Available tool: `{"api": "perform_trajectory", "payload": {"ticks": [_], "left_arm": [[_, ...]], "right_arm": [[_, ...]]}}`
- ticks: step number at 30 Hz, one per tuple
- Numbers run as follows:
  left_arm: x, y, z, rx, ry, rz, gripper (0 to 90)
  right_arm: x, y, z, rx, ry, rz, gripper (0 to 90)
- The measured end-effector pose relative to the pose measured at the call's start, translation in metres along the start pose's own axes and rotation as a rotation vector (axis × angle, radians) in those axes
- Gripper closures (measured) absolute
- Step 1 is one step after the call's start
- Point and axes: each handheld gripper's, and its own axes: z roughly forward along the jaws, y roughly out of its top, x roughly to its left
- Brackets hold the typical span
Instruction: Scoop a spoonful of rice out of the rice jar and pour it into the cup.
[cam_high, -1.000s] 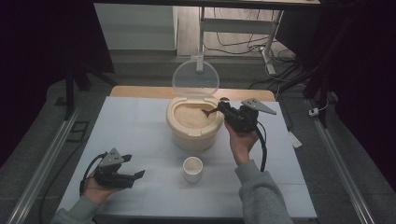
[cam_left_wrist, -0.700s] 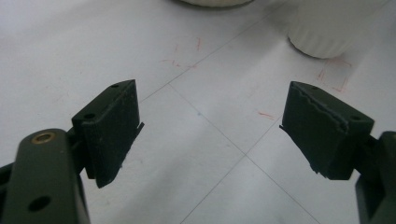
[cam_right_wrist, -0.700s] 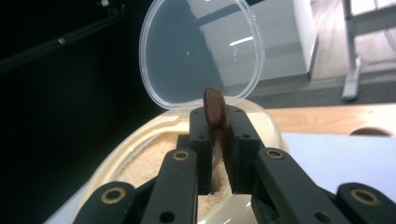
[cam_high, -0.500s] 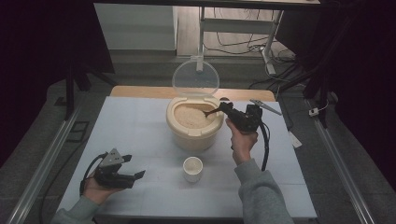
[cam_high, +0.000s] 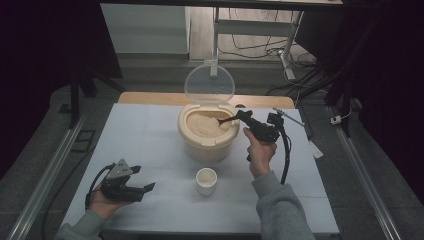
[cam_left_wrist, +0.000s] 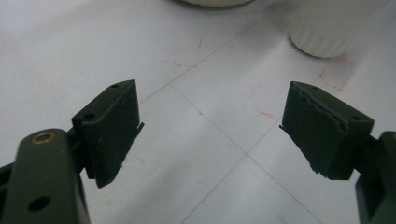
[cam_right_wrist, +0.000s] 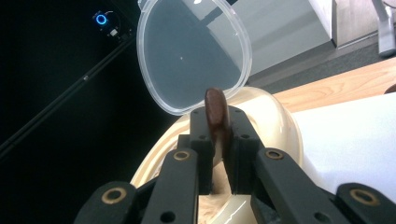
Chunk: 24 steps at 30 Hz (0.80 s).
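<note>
Right gripper (cam_high: 239, 118) clamped on dark brown spoon (cam_right_wrist: 217, 114), handle betw. its jaws, bowl end down in pale grain inside cream container (cam_high: 207, 132). Container's clear round lid (cam_high: 209, 83) stands up at its back edge. Small white ribbed cup (cam_high: 206, 180) just in front of container. Left gripper (cam_high: 145, 188) jaws apart, nothing in them, well left of cup. White table (cam_high: 140, 130) w/ faint grid lines and red marks; wood strip behind; dark room, cables on floor. No legible writing.
</note>
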Motion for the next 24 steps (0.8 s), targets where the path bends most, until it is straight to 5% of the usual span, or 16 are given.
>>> {"api": "perform_trajectory", "payload": {"ticks": [9,24], "left_arm": [[0.0,0.0,-0.001,0.0,0.006,0.002,18.8],[0.001,0.0,-0.001,0.003,0.013,0.008,18.9]], "right_arm": [[-0.013,0.001,-0.001,0.002,0.01,0.126,82.7],[-0.022,0.005,-0.007,-0.005,0.019,0.242,82.8]]}}
